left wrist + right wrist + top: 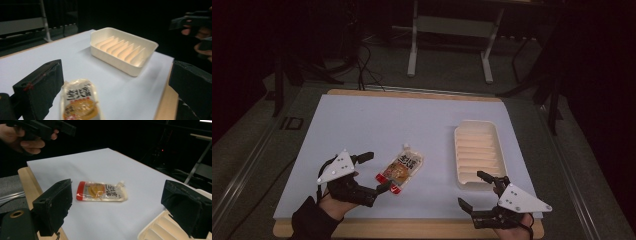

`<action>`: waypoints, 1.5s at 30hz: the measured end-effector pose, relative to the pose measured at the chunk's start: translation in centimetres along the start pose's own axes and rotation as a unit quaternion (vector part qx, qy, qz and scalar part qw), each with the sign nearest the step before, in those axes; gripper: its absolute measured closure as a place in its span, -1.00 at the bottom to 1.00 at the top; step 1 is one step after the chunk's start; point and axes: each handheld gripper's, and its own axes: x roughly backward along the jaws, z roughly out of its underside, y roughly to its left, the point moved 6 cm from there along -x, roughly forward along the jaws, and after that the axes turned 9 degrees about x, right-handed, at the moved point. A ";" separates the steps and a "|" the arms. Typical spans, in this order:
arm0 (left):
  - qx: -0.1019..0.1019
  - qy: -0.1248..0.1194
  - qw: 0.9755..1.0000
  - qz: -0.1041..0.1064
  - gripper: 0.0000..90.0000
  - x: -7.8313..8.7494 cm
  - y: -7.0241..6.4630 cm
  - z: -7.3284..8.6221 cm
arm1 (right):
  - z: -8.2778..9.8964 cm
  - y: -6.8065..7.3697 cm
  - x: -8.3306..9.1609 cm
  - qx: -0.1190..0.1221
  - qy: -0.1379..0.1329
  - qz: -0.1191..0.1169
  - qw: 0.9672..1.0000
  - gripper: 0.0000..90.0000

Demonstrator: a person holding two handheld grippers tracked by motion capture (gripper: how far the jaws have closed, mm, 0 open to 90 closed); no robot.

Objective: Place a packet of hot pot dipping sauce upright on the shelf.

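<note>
A sauce pouch (402, 167) with a red bottom edge and a white spout lies flat near the middle of the pale sheet. My left gripper (378, 171) is open at the pouch's red end, with one jaw on either side of it. In the left gripper view the pouch (78, 100) lies between the jaws, close to the left one. A cream ribbed tray (479, 155) sits to the right and holds nothing. My right gripper (470, 188) is open by the tray's near left corner, holding nothing. In the right gripper view the pouch (101, 191) lies ahead and the tray corner (160, 227) is at lower right.
The pale sheet (377, 125) covers a wooden board (412, 229) whose edge shows along the front. A white metal stand (452, 35) and cables (367, 65) are on the dark floor beyond the table's far edge.
</note>
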 end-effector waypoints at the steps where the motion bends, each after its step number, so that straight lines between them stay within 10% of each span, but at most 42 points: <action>1: 0.000 0.000 1.000 0.000 -1.00 0.0 0.0 0.0 | 0.0 0.0 0.0 0.000 0.000 0.000 1.000 -0.78; 31: 0.020 0.066 0.997 -0.036 -0.99 -7.8 6.2 0.0 | 0.3 0.2 -0.3 -0.003 -0.003 -0.018 1.000 -0.78; 45: 0.047 0.118 0.991 -0.035 -0.62 -11.5 9.6 3.7 | 0.5 0.2 -0.4 -0.006 -0.001 -0.024 1.000 -0.74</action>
